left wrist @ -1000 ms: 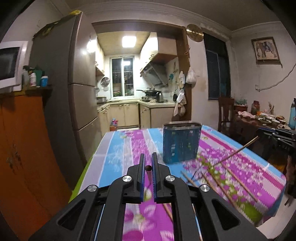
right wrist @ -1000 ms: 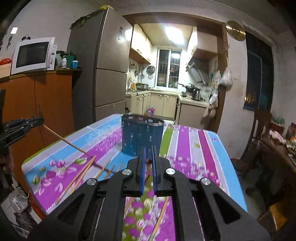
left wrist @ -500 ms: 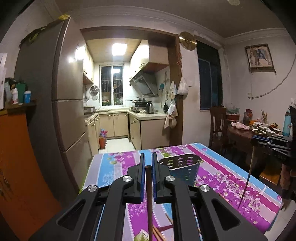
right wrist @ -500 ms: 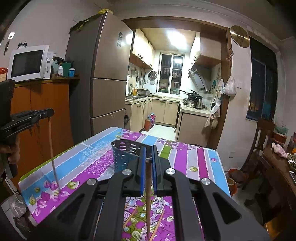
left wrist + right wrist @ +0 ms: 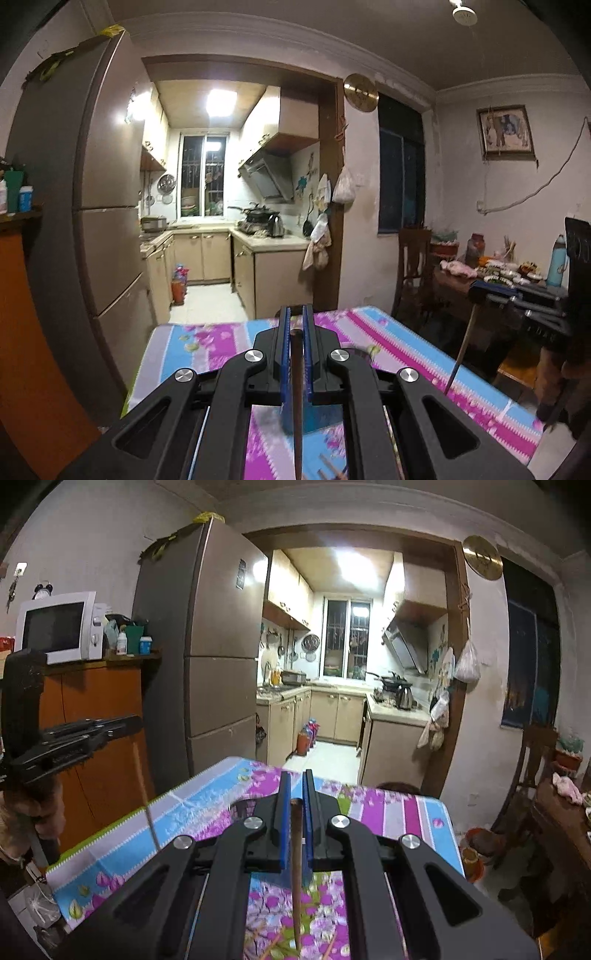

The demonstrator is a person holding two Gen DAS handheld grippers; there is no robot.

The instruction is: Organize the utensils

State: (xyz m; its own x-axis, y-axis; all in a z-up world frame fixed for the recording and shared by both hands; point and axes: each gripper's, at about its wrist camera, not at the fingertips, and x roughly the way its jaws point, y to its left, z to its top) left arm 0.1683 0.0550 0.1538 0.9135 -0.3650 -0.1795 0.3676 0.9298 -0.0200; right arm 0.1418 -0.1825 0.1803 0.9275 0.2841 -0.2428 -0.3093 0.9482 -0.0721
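My left gripper (image 5: 295, 310) is shut on a brown chopstick (image 5: 296, 398) that hangs straight down between its blue pads. In the right wrist view, my right gripper (image 5: 294, 775) is likewise shut on a second chopstick (image 5: 295, 878), also hanging point down. Both are held high above the table with the floral striped cloth (image 5: 406, 354). The blue utensil basket (image 5: 321, 417) is mostly hidden behind the jaws. The left wrist view shows the right gripper (image 5: 480, 293) and its chopstick (image 5: 460, 354). Several loose chopsticks (image 5: 273, 941) lie on the cloth below.
A tall fridge (image 5: 207, 646) and an orange cabinet (image 5: 99, 738) with a microwave (image 5: 59, 627) stand left of the table. A wooden chair (image 5: 410, 266) and a cluttered side table (image 5: 491, 277) are to the right. The kitchen doorway lies beyond the table's far edge.
Both grippers have risen from the table, each with its chopstick. The chopsticks swung from slanted to hanging straight down. The basket sank behind the jaws.
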